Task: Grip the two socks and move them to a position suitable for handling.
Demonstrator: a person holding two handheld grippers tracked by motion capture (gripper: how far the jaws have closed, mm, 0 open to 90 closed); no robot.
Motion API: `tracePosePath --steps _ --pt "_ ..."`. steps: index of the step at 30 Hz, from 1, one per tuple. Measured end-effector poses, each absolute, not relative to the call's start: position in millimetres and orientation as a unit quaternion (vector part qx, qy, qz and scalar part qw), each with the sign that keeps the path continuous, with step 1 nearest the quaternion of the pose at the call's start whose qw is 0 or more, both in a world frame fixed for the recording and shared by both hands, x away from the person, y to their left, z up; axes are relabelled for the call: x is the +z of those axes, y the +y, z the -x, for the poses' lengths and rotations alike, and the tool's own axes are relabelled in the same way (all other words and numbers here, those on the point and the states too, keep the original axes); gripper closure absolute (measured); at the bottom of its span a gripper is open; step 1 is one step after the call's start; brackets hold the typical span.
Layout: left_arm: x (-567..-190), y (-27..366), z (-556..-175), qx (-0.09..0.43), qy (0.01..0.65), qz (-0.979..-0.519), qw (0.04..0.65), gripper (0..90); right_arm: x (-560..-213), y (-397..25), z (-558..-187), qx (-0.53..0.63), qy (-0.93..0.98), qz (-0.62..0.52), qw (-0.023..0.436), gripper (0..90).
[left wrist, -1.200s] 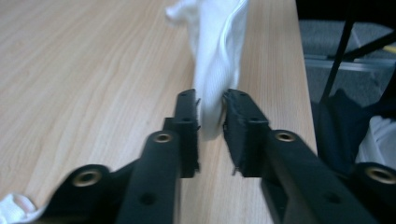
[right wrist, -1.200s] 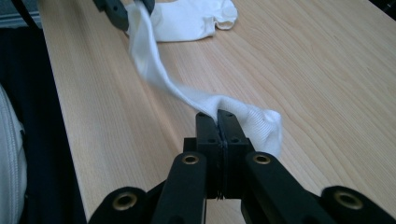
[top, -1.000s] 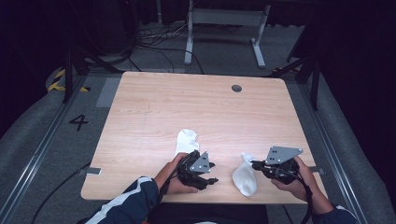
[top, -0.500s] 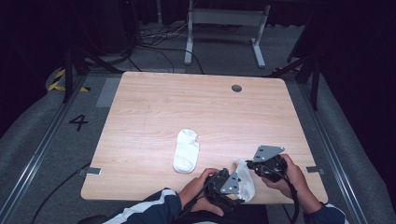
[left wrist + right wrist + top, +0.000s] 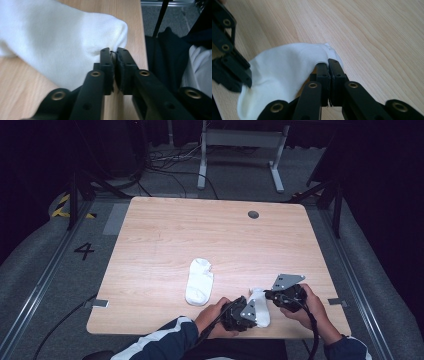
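Sock (image 5: 260, 306), white and soft, lies at the near edge of the table (image 5: 165, 240), and I hold it from both ends. High view: my left gripper (image 5: 243, 311) meets the sock's near end and my right gripper (image 5: 278, 296) its far end, while a second sock (image 5: 199, 280) lies flat and untouched to the left, well apart from both tools. Left gripper view: the jaws are pressed together on a fold of knit at the rounded end of the sock (image 5: 62, 40), with cloth bulging out beside them; the fabric gives and bunches, so I judge it light, limp and not fragile. Right gripper view: the jaws are likewise closed, pinching the puckered edge of the sock (image 5: 287, 72), and the left gripper (image 5: 229, 67) shows at the opposite end. Handling, as I judge it: the sock will sag between the two grips and cannot be pushed, only pulled or draped; thin edge pinches may slip, so a deeper bite of doubled cloth holds better.
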State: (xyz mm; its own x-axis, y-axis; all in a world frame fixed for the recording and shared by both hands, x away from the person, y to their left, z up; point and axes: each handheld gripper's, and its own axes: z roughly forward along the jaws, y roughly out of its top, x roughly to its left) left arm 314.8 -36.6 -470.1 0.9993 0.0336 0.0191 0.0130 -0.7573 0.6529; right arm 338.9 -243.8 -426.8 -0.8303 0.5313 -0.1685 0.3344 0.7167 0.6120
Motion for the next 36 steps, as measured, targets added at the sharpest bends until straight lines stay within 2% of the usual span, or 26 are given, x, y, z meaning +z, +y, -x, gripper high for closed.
tracePosePath --steps 2,6,8,11,15,25,29,31,35,36 --pt "-469 -34 -316 0.018 0.011 -0.937 0.348 86.8 -427 -248 -339 0.295 0.91 -0.24 0.166 87.2" --pt "-444 -7 -324 0.025 0.025 -0.911 0.411 87.5 -426 -259 -340 0.311 0.904 -0.244 0.163 83.4" --pt "-440 -3 -325 0.028 0.028 -0.907 0.419 87.6 -425 -261 -340 0.314 0.903 -0.243 0.165 82.2" --pt "-424 17 -332 0.036 0.052 -0.887 0.458 87.8 -423 -266 -341 0.327 0.896 -0.249 0.167 76.1" --pt "-418 37 -340 0.034 0.078 -0.872 0.482 87.9 -427 -266 -344 0.336 0.898 -0.226 0.172 62.7" --pt "-410 72 -348 0.043 0.107 -0.856 0.504 87.9 -444 -232 -363 0.368 0.9 -0.175 0.154 50.7" --pt "-407 85 -350 0.052 0.119 -0.848 0.514 87.9 -447 -207 -371 0.389 0.897 -0.154 0.146 48.7" --pt "-406 90 -351 0.058 0.121 -0.846 0.516 87.9 -447 -197 -374 0.402 0.893 -0.141 0.143 53.1" --pt "-405 97 -353 0.062 0.128 -0.84 0.523 87.9 -451 -180 -375 0.403 0.897 -0.118 0.139 53.4" --pt "-404 100 -353 0.067 0.131 -0.839 0.523 87.9 -453 -174 -376 0.4 0.898 -0.114 0.141 56.8"
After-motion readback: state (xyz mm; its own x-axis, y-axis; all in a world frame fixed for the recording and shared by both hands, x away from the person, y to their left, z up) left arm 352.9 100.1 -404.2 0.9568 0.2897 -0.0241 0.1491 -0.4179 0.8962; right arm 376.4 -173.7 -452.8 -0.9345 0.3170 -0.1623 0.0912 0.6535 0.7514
